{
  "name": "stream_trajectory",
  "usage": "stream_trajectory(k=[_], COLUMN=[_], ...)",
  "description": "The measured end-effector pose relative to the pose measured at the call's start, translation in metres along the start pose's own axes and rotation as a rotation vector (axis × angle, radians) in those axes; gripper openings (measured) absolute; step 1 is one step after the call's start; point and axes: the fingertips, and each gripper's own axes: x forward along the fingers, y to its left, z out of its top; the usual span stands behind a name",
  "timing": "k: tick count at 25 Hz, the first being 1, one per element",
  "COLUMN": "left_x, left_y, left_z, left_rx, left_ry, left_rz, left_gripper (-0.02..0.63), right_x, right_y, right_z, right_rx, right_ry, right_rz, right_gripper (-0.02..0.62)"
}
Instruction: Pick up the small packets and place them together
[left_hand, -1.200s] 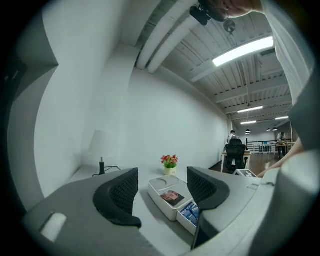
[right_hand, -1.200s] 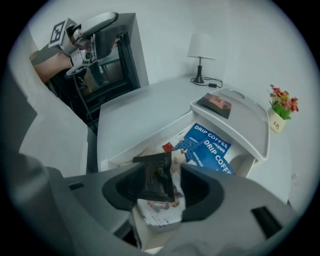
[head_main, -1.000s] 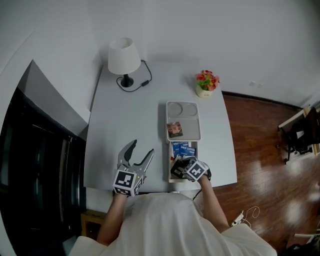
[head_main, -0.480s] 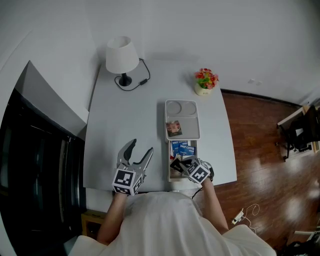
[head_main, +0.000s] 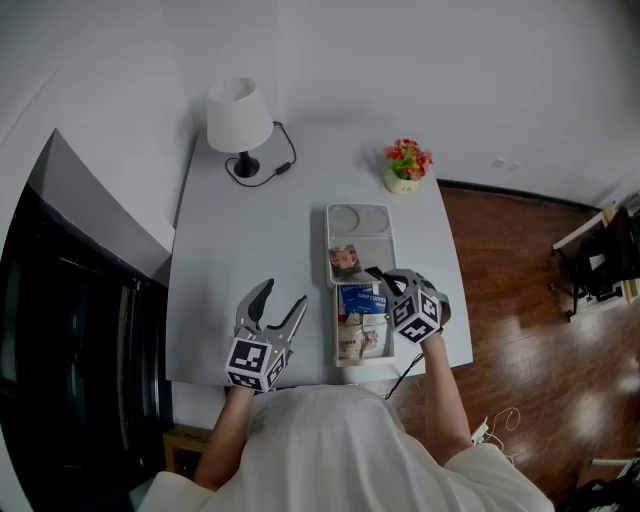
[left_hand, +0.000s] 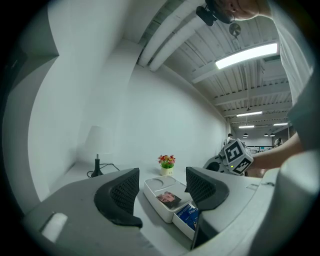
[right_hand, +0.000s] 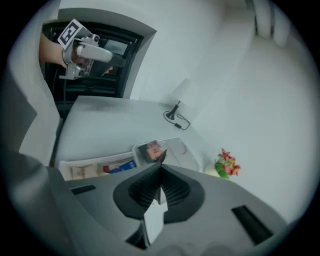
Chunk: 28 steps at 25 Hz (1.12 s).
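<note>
You're in an office-like workspace: your white table carries a table lamp and a pot of flowers, wood-plank floor lies beside it, and strip lights and exposed ducts run overhead.

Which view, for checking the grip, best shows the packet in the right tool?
The right gripper view: the packet stands edge-on, pinched between the right tool's shut jaws. In the head view it is too small to make out; the left gripper view shows just that tool's marker cube.
</note>
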Motion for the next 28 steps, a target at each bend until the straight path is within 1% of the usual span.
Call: stream_trajectory(k=[2,3,4,6,8,12,16,18,21,22,24,26,28], left_x=[0.002,0.003,0.003,0.005,0.004,0.001,0.001,0.001,0.004,0.005,0.005,0.004,0.003], left_y=[0.000,-0.001,-0.002,-0.004,-0.004,0.004,0.004,0.002,-0.002,-0.003,-0.004,-0.004,-0.004], left_z=[0.003,0.004,0.005,0.007,0.009,0.009,0.006,0.006,0.005,0.005,0.005,0.004,0.004], left_rx=[-0.004,-0.004,-0.003,0.001,0.002,-0.001,-0.004,-0.005,-0.005,-0.004,-0.003,-0.003,-0.004], left_ry=[-0.009,-0.012,-0.014,-0.016,-0.019,-0.017,-0.011,-0.009,-0.006,-0.006,-0.005,-0.003,-0.002], left_rz=[0.001,0.002,0.002,0.001,0.003,0.020,0.019,0.014,0.001,-0.002,-0.006,-0.009,-0.009], left_gripper=[0.281,0.281,0.281,0.281,0.281,0.281,0.279,0.281,0.281,0.279,0.281,0.279,0.281], right_x=[0.013,0.023,0.035,0.056,0.070,0.077,0.080,0.082,0.084,0.085,0.086,0.082,0.075], right_y=[-0.027,-0.034,-0.036,-0.027,-0.013,0.008,0.025,0.025,0.016,0.015,0.015,0.015,0.014], right_z=[-0.002,-0.004,-0.008,-0.017,-0.026,-0.039,-0.058,-0.062,-0.062,-0.062,-0.061,-0.060,-0.053], right_rx=[-0.094,-0.146,-0.197,-0.285,-0.325,-0.297,-0.313,-0.270,-0.178,-0.163,-0.170,-0.183,-0.141], right_ry=[0.017,0.027,0.035,0.047,0.051,0.043,0.066,0.059,0.033,0.027,0.023,0.022,-0.008], right_rz=[-0.105,-0.136,-0.148,-0.122,-0.068,0.025,0.104,0.111,0.079,0.074,0.077,0.084,0.078], right_gripper=[0.015,0.015,0.016,0.017,0.017,0.015,0.018,0.023,0.030,0.040,0.179,0.183,0.183])
